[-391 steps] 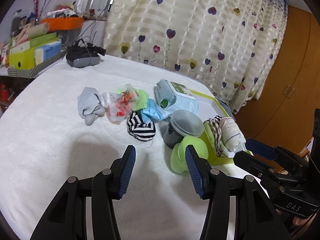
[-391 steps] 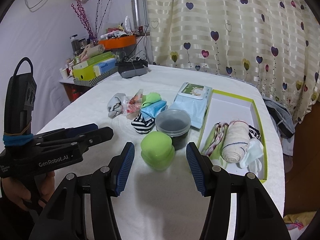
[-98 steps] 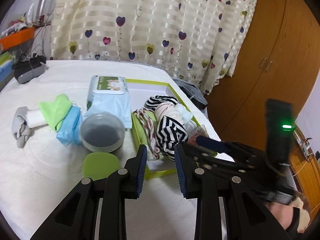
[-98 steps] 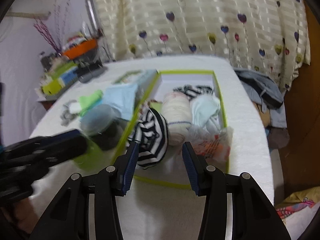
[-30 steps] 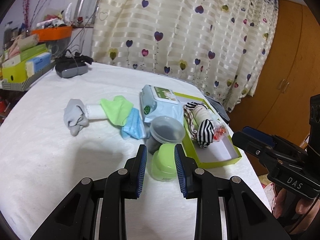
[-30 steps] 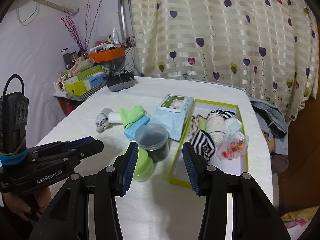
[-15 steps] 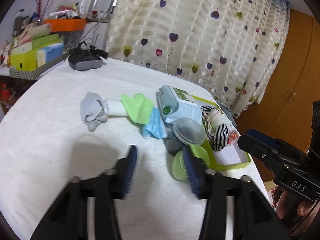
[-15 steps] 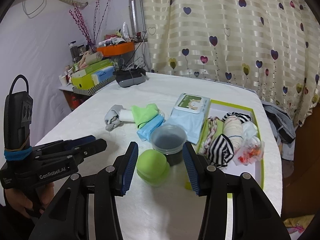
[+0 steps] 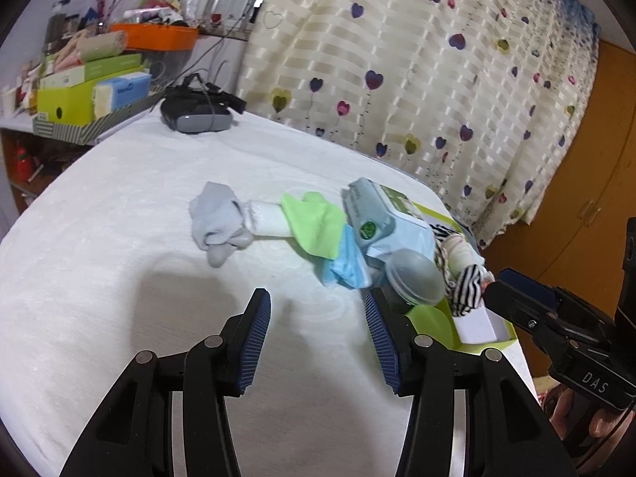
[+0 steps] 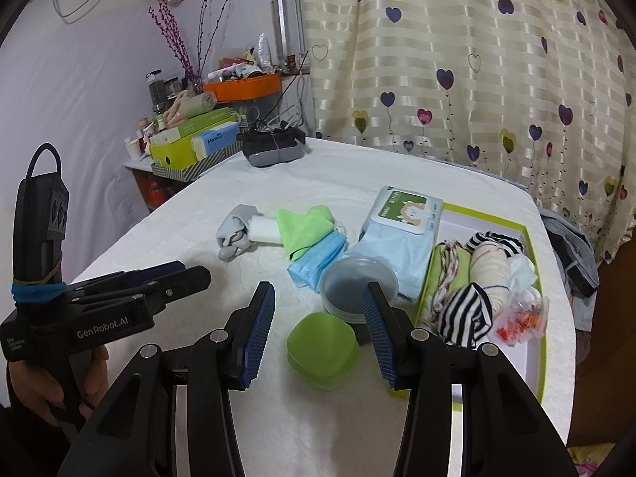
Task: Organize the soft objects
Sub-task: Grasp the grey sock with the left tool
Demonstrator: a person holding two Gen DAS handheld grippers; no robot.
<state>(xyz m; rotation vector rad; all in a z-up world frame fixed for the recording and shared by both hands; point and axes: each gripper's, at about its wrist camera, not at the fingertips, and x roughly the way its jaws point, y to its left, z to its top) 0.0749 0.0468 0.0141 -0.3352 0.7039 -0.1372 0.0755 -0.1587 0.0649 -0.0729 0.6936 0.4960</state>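
Reaching toward the loose sock (image 9: 218, 225) mid-desk (image 9: 99, 278), the left gripper (image 9: 316, 320) is being held with jaws spread, empty; next, it is likely being pinched and carried to the box (image 10: 532, 361) at the right edge.

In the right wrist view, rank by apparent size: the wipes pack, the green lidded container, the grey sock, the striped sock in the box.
1. Wipes pack, clearly largest.
2. Green container, though it sits nearest the camera.
3. Striped sock and grey sock look alike; not ranked.
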